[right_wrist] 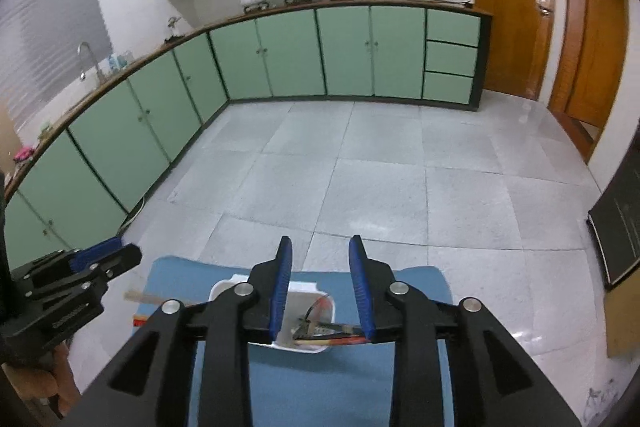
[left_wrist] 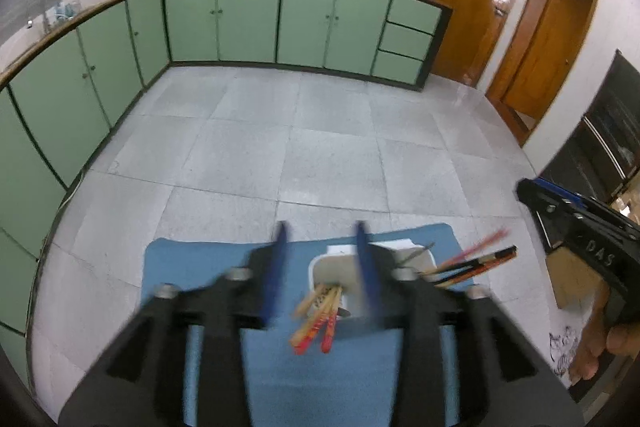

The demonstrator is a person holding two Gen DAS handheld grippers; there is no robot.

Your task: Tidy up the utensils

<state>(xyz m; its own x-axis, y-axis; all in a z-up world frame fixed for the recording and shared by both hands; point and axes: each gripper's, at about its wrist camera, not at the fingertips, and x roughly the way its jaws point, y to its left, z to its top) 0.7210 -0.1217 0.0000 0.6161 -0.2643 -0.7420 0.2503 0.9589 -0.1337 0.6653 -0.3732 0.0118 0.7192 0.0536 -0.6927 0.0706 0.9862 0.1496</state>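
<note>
**A:** Kitchen floor, blue mat [left_wrist: 200, 267]: your left gripper [left_wrist: 322, 239] hangs with its fingers spread and nothing between the pads, above the white container [left_wrist: 332, 269]. The red-tipped chopsticks [left_wrist: 320, 319] poke out of that container toward you, just below the fingers.

**B:** And the right?

**A:** Your right gripper [right_wrist: 322, 263] also stands parted and empty, over the same white container. A darker bundle of chopsticks [right_wrist: 332, 337] lies across its near corner, beside the right finger. I'd centre one bundle between the pads before you close, and take it near mid-length so it doesn't swing.
</note>
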